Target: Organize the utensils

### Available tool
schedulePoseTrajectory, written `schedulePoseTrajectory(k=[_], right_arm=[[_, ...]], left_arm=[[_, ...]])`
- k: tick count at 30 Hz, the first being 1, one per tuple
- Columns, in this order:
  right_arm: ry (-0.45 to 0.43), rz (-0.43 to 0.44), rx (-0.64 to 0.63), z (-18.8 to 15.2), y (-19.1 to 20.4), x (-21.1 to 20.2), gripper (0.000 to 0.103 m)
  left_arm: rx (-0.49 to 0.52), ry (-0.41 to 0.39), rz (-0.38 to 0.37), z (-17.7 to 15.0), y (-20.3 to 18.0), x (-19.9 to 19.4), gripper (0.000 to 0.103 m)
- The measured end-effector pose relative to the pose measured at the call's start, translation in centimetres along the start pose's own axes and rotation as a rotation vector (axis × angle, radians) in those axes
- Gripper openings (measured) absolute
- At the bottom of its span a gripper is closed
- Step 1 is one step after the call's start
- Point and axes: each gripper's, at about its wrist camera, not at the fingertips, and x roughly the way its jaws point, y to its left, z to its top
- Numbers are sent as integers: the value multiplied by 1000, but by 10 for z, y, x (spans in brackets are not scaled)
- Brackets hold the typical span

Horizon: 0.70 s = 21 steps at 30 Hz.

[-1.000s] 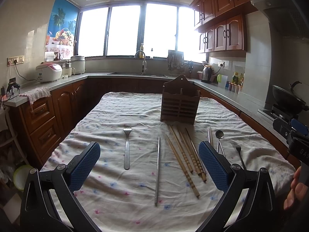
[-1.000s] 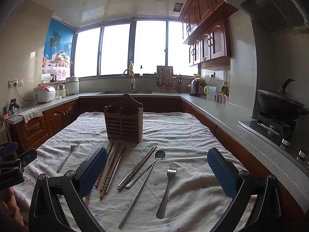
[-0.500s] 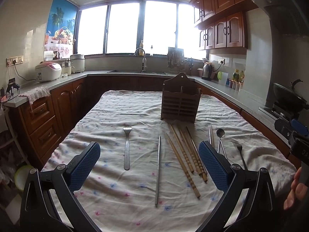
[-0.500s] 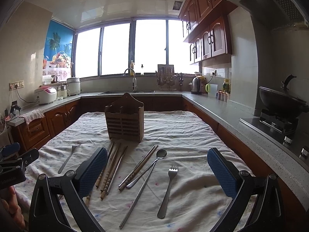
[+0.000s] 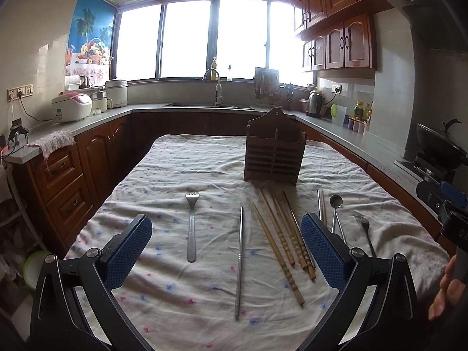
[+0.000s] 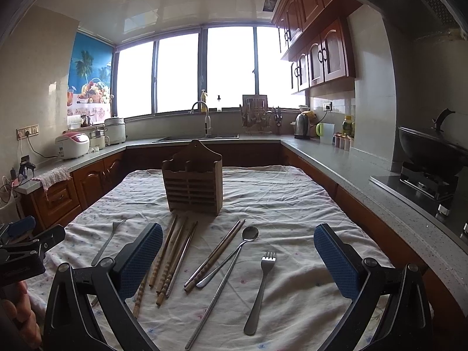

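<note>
while both tongs (image 5: 226, 248) (image 6: 238, 256) gape, utensils (image 6: 204, 260) lie between, untouched

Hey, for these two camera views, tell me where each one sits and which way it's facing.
Left wrist: sits on the left gripper, looking forward over the table toward the window; its own open fingers show, plus the other hand at the right edge.
Right wrist: sits on the right gripper, facing the same way; its open fingers show, with the left gripper at the left edge.
Shared: the wooden holder, chopsticks, spoon, both forks.
</note>
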Motion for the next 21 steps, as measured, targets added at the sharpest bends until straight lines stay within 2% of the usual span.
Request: schedulePoseTrajectory(k=[6,17,21], right_arm=[[31,28,23,0,-3,11,103],[178,114,109,7,-15,82,103],[230,135,122,9,-13,110,96]], left_arm=[[-8,48,1,6,3,15,103],[-37,245,-12,17,14,92,103],[-11,297,-23,20,9,118,102]])
